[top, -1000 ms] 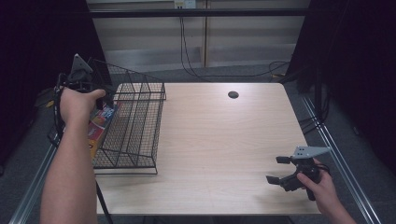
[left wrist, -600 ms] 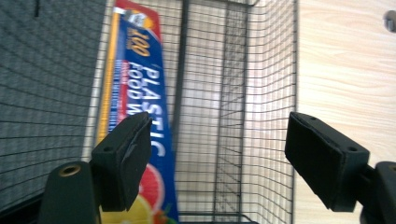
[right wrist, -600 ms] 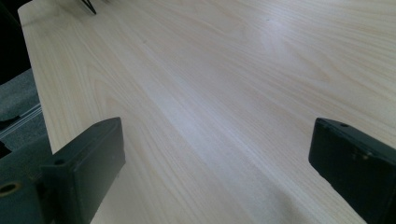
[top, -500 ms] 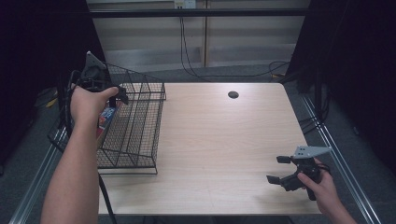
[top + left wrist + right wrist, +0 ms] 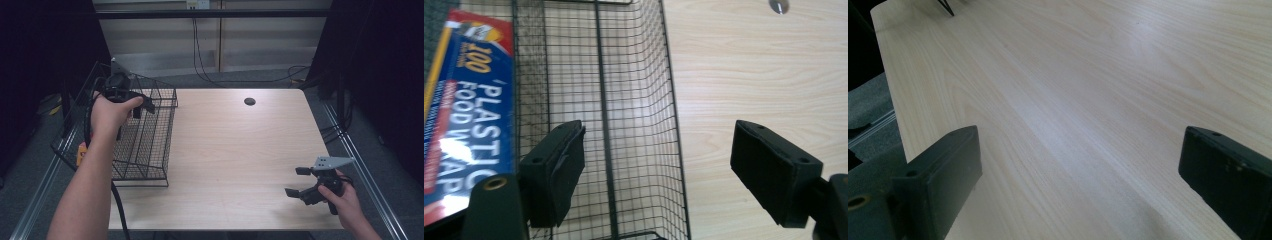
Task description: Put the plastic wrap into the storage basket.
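- Left gripper (image 5: 142, 104) is hovering at the upper left of the high view, over the far rim of the wire basket (image 5: 150, 145); jaws are standing wide apart, holding nothing.
- In the left gripper view, the left gripper (image 5: 659, 172) is looking down into the basket (image 5: 634, 100), one jaw over the mesh, the other out over the bare table (image 5: 749, 75).
- Plastic food wrap box (image 5: 469, 115) is lying along the left edge of that view, beyond the basket's side wall; in the high view an orange corner of it (image 5: 80, 152) is peeking out under the forearm at mid left.
- Right gripper (image 5: 304, 182) is sitting low at the lower right, jaws spread, over empty wood.
- Judgement: the step appears to be fetching the box. Worth swinging the left gripper outward past the wire wall first, then lining both jaws across the box's narrow width, not its length.
- Risk, as I read it: a jaw snagging the mesh.
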Action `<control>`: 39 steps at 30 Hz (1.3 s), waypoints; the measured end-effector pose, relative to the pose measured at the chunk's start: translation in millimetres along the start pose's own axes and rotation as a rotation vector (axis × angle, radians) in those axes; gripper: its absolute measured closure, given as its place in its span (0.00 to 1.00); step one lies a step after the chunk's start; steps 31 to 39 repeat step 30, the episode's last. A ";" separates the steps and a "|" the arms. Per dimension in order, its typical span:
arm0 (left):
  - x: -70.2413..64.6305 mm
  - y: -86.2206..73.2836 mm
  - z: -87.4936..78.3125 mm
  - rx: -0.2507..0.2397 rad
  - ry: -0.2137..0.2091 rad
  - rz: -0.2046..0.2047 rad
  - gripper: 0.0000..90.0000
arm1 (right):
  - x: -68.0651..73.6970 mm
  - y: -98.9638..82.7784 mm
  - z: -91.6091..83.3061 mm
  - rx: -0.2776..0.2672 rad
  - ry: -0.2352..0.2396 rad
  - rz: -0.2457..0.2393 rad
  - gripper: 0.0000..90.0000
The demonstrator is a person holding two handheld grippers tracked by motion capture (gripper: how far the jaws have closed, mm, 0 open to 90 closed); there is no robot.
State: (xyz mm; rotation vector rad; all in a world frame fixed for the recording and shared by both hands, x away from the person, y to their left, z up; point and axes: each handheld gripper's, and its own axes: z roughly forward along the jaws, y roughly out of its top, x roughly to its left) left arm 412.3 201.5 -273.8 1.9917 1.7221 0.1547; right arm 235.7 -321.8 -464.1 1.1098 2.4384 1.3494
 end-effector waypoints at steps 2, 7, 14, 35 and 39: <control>-5.3 -1.9 3.7 -0.007 -0.021 0.017 0.24 | -0.1 0.0 -0.1 -0.001 0.000 0.000 0.04; -13.4 -6.8 8.9 -0.007 -0.061 0.045 0.24 | 0.1 0.0 -0.1 -0.002 -0.003 -0.001 0.04; -30.1 -18.3 16.4 -0.015 -0.116 0.118 0.23 | 0.4 0.0 -0.1 -0.001 -0.002 -0.001 0.04; -54.9 -39.3 42.9 -0.024 -0.180 0.244 0.18 | 0.4 -0.9 1.3 0.009 -0.001 -0.005 0.04; -54.9 -39.3 42.9 -0.024 -0.180 0.244 0.18 | 0.4 -0.9 1.3 0.009 -0.001 -0.005 0.04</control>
